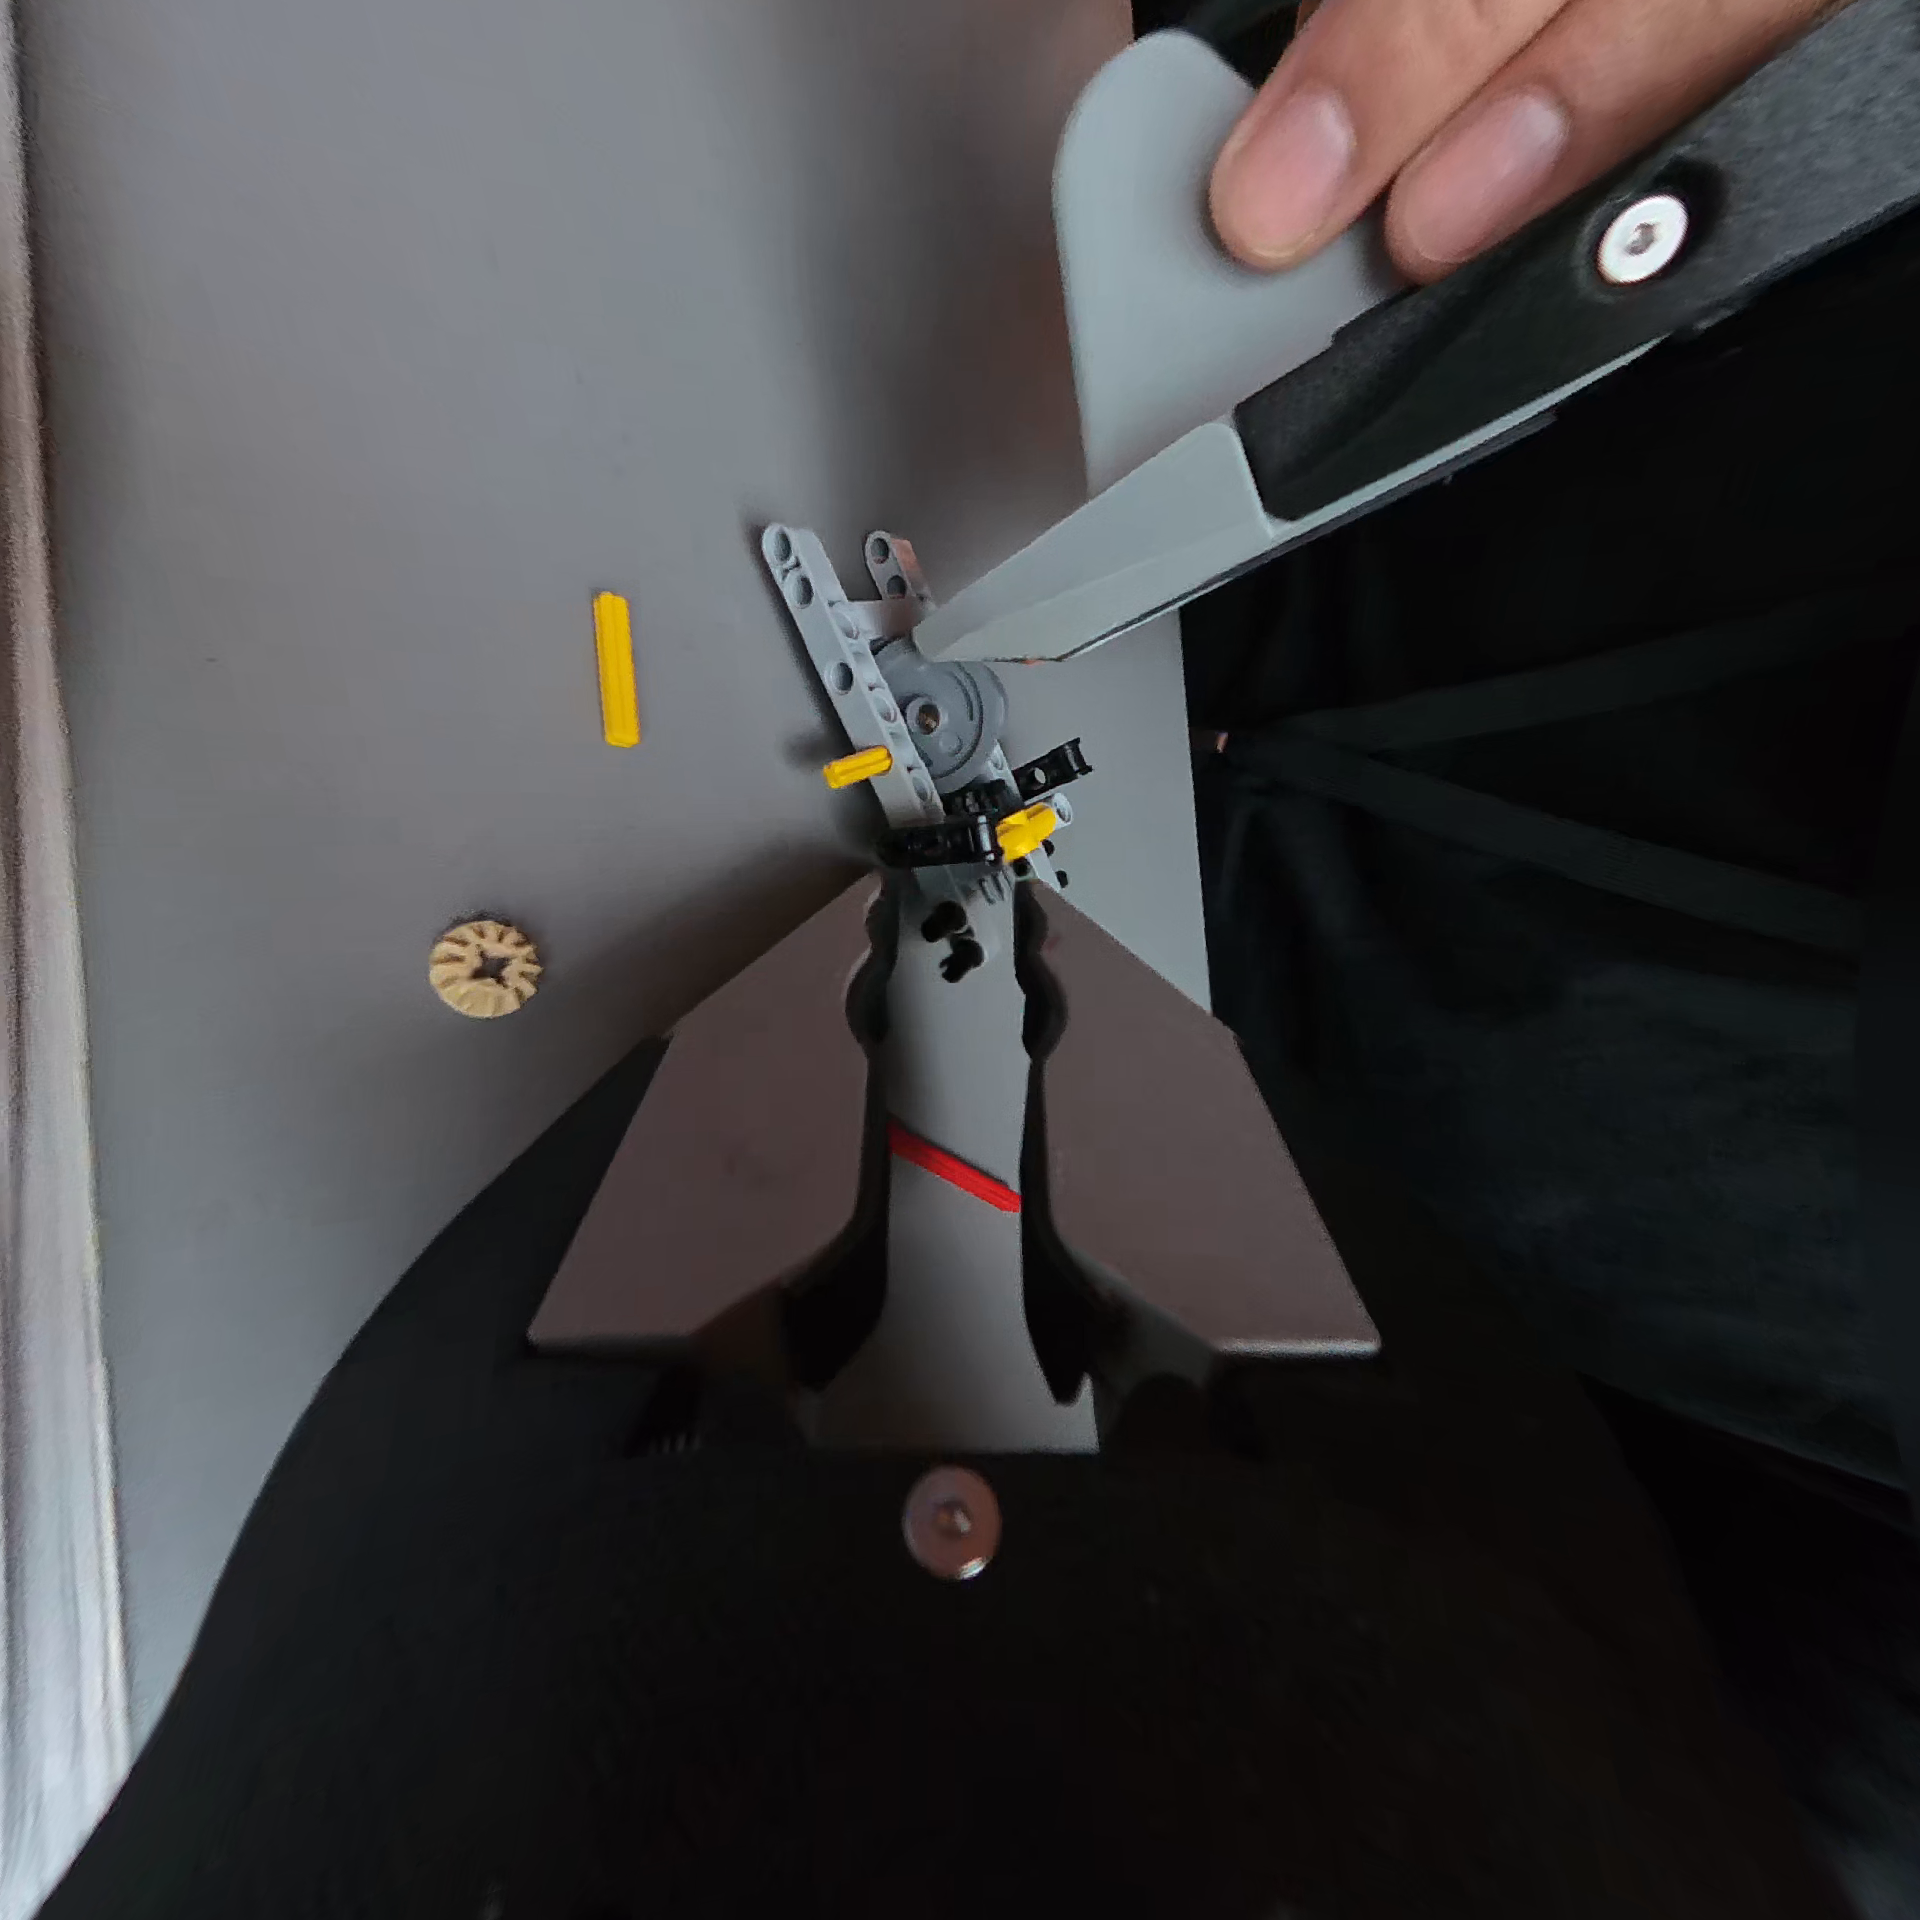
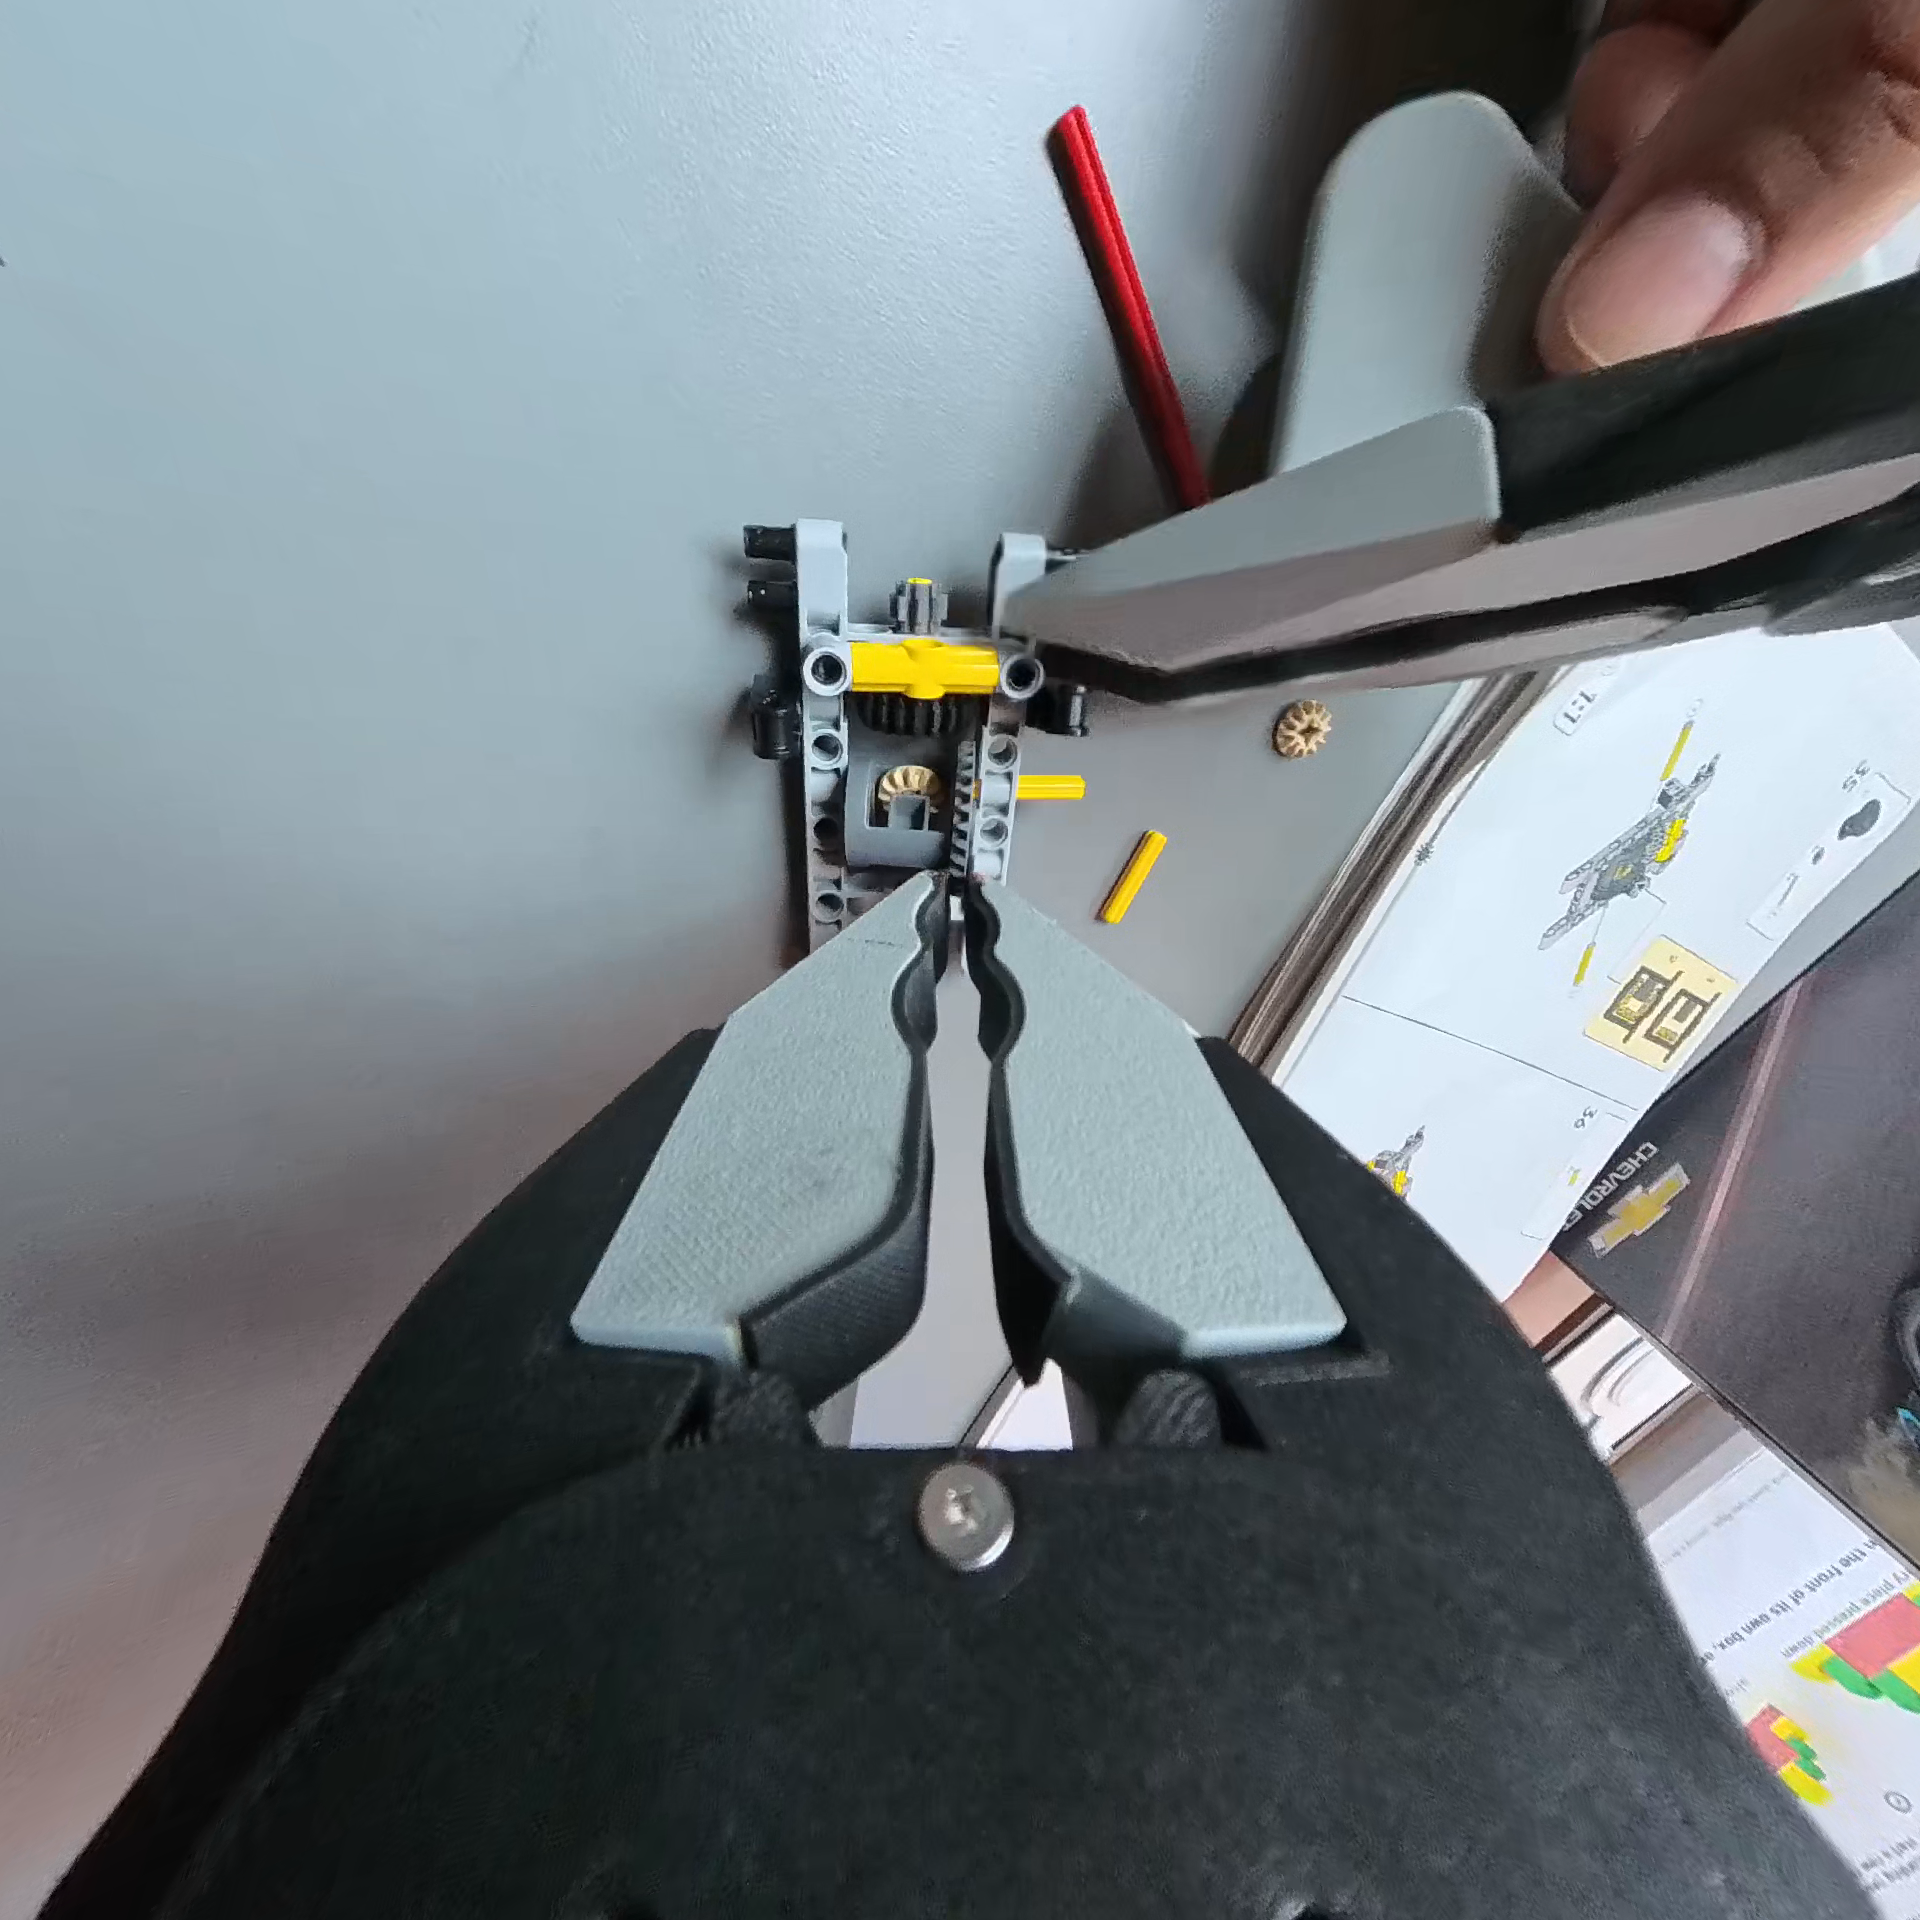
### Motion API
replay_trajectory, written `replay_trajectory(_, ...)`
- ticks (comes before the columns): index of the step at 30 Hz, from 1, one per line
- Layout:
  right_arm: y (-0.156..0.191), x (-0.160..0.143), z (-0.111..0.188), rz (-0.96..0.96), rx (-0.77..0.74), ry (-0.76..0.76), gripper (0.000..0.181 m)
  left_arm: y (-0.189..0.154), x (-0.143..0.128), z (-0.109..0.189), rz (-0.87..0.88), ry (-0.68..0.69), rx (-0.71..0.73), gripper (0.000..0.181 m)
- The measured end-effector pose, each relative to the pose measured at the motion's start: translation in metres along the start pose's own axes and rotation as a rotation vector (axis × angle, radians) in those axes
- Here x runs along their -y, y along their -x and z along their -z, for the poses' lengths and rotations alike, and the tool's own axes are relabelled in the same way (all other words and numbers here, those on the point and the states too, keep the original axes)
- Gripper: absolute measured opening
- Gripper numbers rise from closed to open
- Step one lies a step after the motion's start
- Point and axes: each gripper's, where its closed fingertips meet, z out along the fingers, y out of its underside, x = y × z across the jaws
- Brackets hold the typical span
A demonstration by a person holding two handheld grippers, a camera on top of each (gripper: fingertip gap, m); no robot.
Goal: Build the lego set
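A small lego assembly (image 1: 920, 717) of grey beams, black pins, yellow parts and gears is held just above the grey table (image 1: 364, 416). My left gripper (image 1: 956, 899) is shut on its near end. In the right wrist view the assembly (image 2: 920, 665) shows a yellow cross piece, a black gear and a tan gear inside. My right gripper (image 2: 951, 888) is shut on its lower edge by the toothed gear. It enters the left wrist view (image 1: 930, 644) from the upper right. The left gripper (image 2: 1023, 623) pinches the assembly's right upright.
A loose yellow axle (image 1: 615, 670) (image 2: 1132, 876) and a tan bevel gear (image 1: 485, 966) (image 2: 1302, 727) lie on the table. A red axle (image 2: 1127, 301) lies beyond the assembly. An instruction booklet (image 2: 1558, 935) and a dark box (image 2: 1766, 1195) sit at right. A hand (image 1: 1351, 135) holds each gripper. About 4 centimetres separates my left fingertips from my right.
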Motion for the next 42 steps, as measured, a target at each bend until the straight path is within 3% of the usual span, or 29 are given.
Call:
replay_trajectory(8, 0.002, 0.003, 0.0, -0.001, 0.006, -0.02, 0.0, 0.013, 0.026, 0.014, 0.016, -0.145, 0.058, 0.021)
replay_trajectory(21, 0.002, 0.001, -0.002, 0.006, 0.029, -0.036, 0.0, 0.018, 0.027, -0.002, 0.027, -0.115, 0.052, 0.021)
replay_trajectory(34, 0.006, 0.003, -0.001, 0.021, 0.036, -0.047, 0.0, 0.015, 0.021, -0.009, 0.072, -0.067, -0.034, 0.003)
replay_trajectory(42, 0.007, 0.003, -0.001, 0.032, 0.032, -0.038, 0.0, 0.013, 0.021, -0.008, 0.075, -0.07, -0.052, 0.002)
